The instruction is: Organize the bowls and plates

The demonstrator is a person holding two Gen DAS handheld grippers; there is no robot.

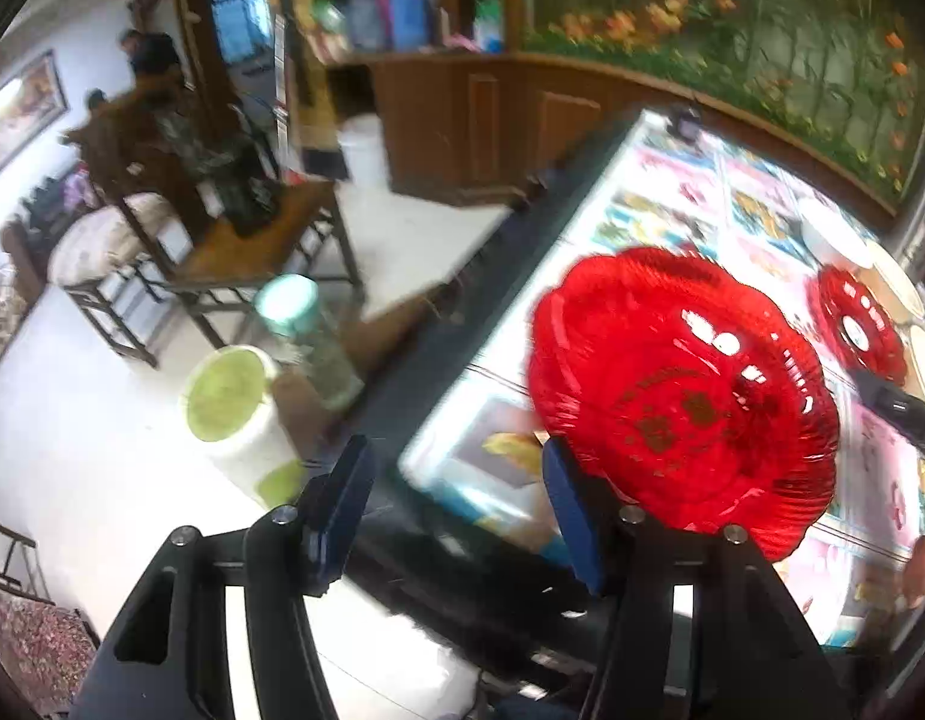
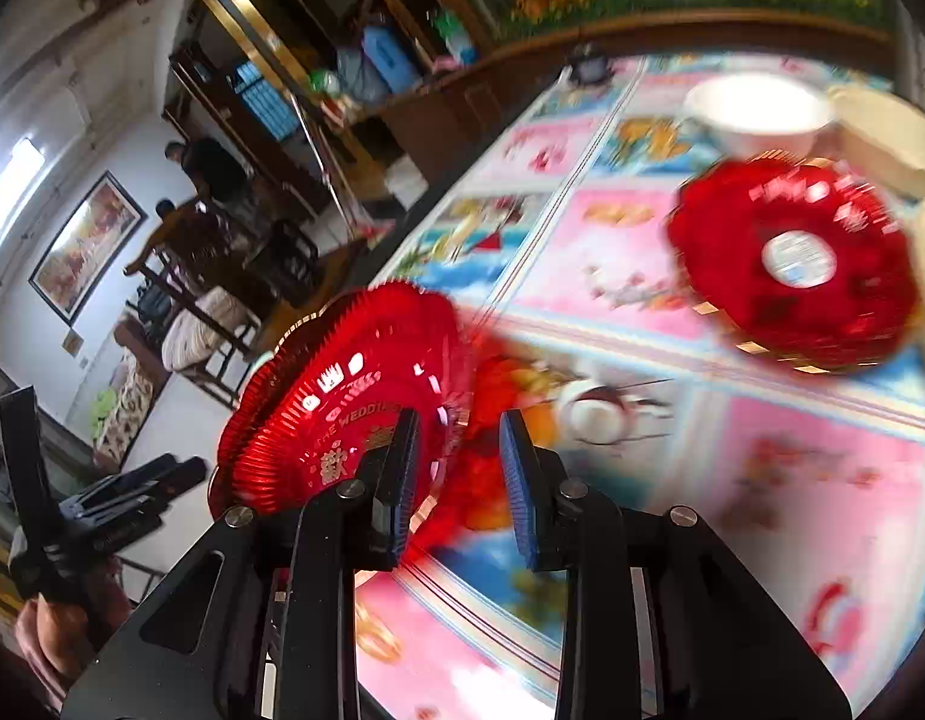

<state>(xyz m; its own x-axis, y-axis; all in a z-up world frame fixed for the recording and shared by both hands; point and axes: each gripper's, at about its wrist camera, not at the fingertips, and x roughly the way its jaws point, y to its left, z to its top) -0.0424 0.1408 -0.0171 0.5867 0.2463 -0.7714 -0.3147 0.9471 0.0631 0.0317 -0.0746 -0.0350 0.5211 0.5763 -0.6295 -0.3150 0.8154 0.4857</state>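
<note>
A large red ribbed plate [image 1: 684, 384] with gold lettering lies near the table's near-left edge; it also shows in the right wrist view [image 2: 336, 396]. My left gripper [image 1: 456, 480] is open, its right finger beside the plate's rim, nothing between the jaws. My right gripper [image 2: 456, 456] is open, its left finger over the plate's edge; whether it touches is unclear. A second red plate [image 2: 792, 264] with a white centre label lies farther right, also in the left wrist view [image 1: 858, 324]. A white bowl [image 2: 756, 108] and a cream dish [image 2: 888, 138] sit behind it.
The table [image 2: 612, 252] has a bright cartoon-print cover. Left of it on the floor stand a white bucket with a green lid [image 1: 234, 414] and a bottle [image 1: 306, 330]. Wooden chairs [image 1: 222, 228] and people are farther back. The left gripper shows in the right wrist view [image 2: 102, 504].
</note>
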